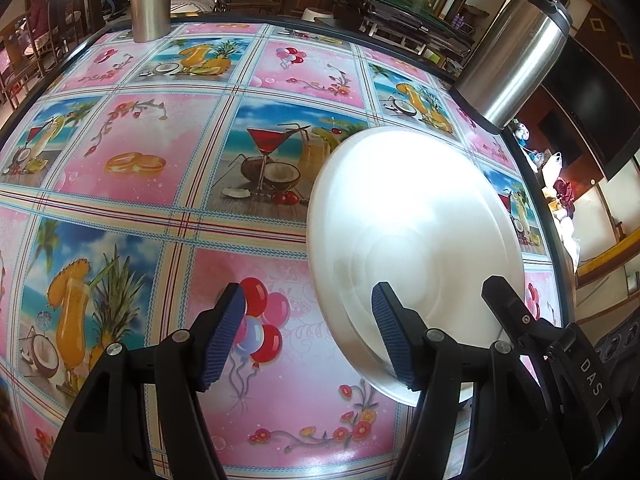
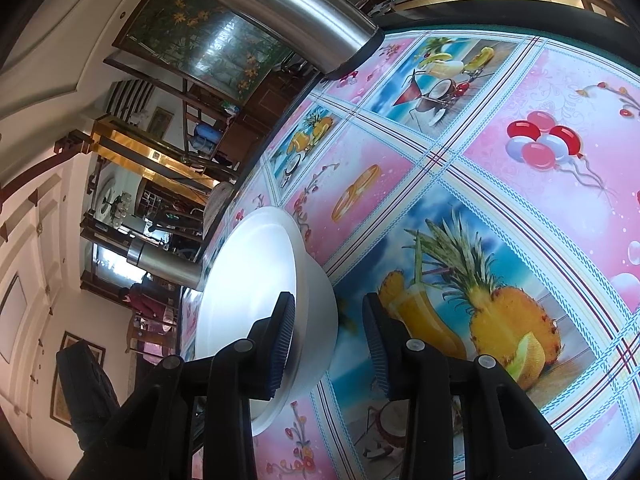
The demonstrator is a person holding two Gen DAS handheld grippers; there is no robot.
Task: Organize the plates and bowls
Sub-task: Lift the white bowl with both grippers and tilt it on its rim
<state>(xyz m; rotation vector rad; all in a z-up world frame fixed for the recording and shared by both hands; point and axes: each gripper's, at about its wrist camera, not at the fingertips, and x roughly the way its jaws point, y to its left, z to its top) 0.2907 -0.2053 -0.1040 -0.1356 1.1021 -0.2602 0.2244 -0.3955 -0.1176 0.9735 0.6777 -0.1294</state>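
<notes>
One white bowl [image 2: 260,292] sits at the lower centre of the table [image 2: 500,220], its rim between the spread right tongs [image 2: 328,344]. The left tongs [image 1: 310,338] gape empty. Two steel flasks [image 2: 288,12] stand upper left.

The only readable lettering is "DAS", in pale capitals running lengthwise along a black arm of the right gripper [image 1: 504,312], seen at the lower right edge of the left wrist view. The tablecloth [image 1: 160,152] carries printed pictures but no legible words.
</notes>
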